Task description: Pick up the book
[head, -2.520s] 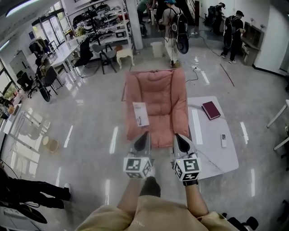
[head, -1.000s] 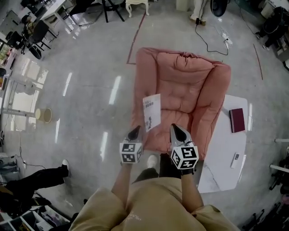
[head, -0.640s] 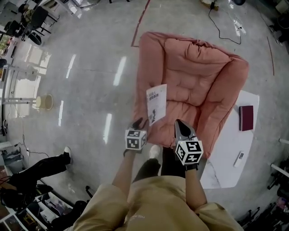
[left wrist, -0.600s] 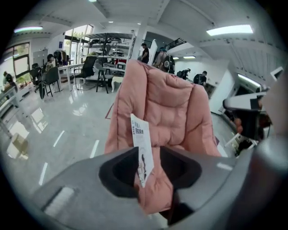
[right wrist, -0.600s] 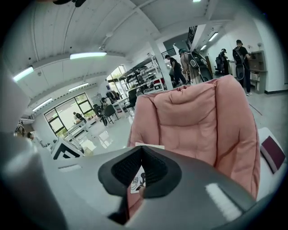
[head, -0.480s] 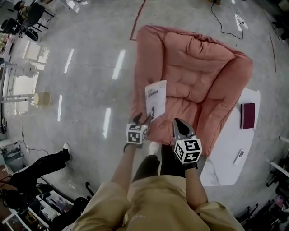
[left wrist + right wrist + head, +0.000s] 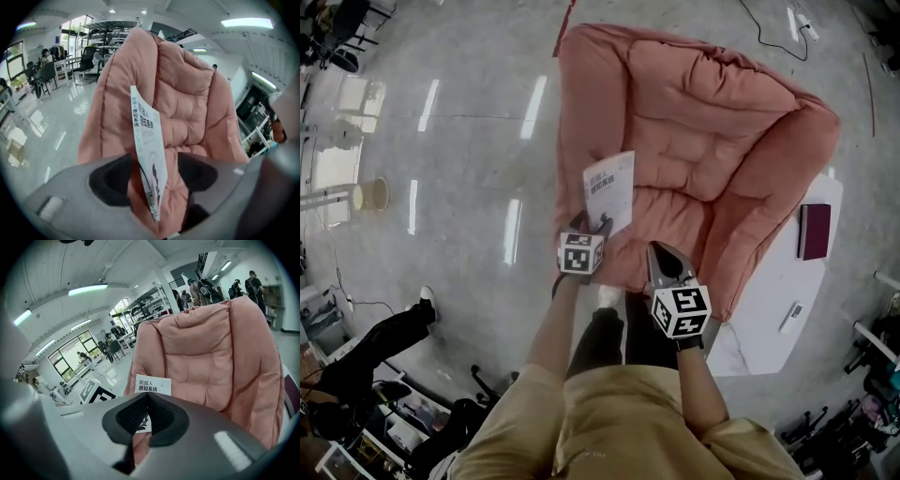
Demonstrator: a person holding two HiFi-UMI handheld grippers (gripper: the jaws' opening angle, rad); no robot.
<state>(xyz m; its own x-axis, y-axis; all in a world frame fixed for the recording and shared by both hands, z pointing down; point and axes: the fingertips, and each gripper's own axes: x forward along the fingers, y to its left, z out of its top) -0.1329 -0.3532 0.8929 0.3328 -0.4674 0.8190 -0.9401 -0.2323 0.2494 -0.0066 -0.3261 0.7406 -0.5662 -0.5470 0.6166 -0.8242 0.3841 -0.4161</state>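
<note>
The book (image 7: pixel 147 150) is straddled, not yet clamped.
It is flanked at frame centre by the left gripper's (image 7: pixel 153 178) opening jaws; the right gripper (image 7: pixel 146 414) is closed together, empty.

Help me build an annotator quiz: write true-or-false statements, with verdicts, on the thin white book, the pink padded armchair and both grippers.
1. The thin white book rests on the pink padded armchair's arm. True.
2. The dark red book lies on the armchair's seat. False: it lies on the white table beside it.
3. The right gripper's jaws are together, holding nothing. True.
4. The left gripper clamps the white book. False: its jaws are opening, with the book between them and the pads clear of it.
</note>
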